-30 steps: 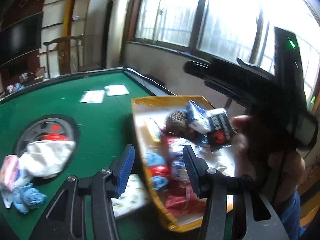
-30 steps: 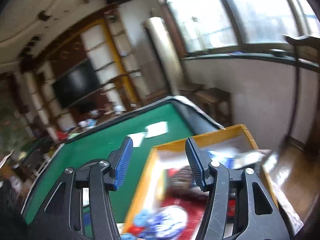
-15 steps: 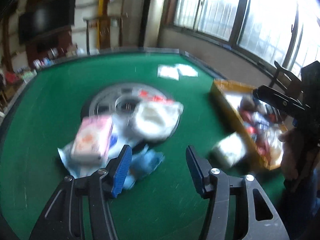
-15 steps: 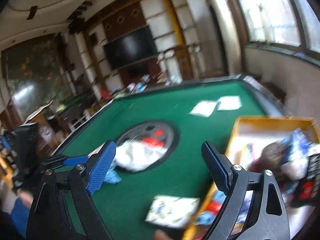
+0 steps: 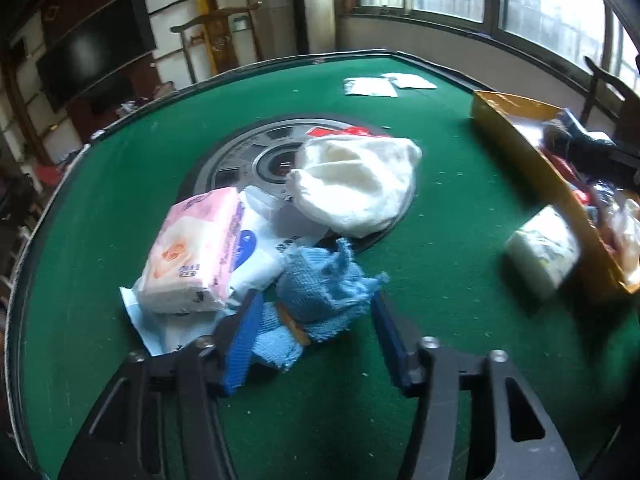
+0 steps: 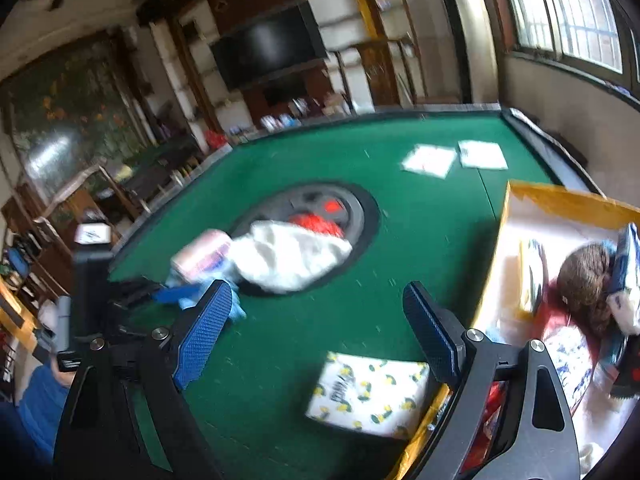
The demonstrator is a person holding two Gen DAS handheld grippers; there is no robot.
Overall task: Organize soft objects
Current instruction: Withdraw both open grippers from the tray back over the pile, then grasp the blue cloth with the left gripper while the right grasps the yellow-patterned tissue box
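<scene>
Blue cloth (image 5: pixel 324 292), pink pack (image 5: pixel 192 252) (green table (image 5: pixel 440 312)).

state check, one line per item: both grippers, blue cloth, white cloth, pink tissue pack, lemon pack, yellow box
left gripper: open, jaws just closing around blue cloth
right gripper: open, empty
blue cloth: crumpled, on table
white cloth: bunched
pink tissue pack: atop pile
lemon pack: beside yellow box
yellow box: open, part filled
</scene>
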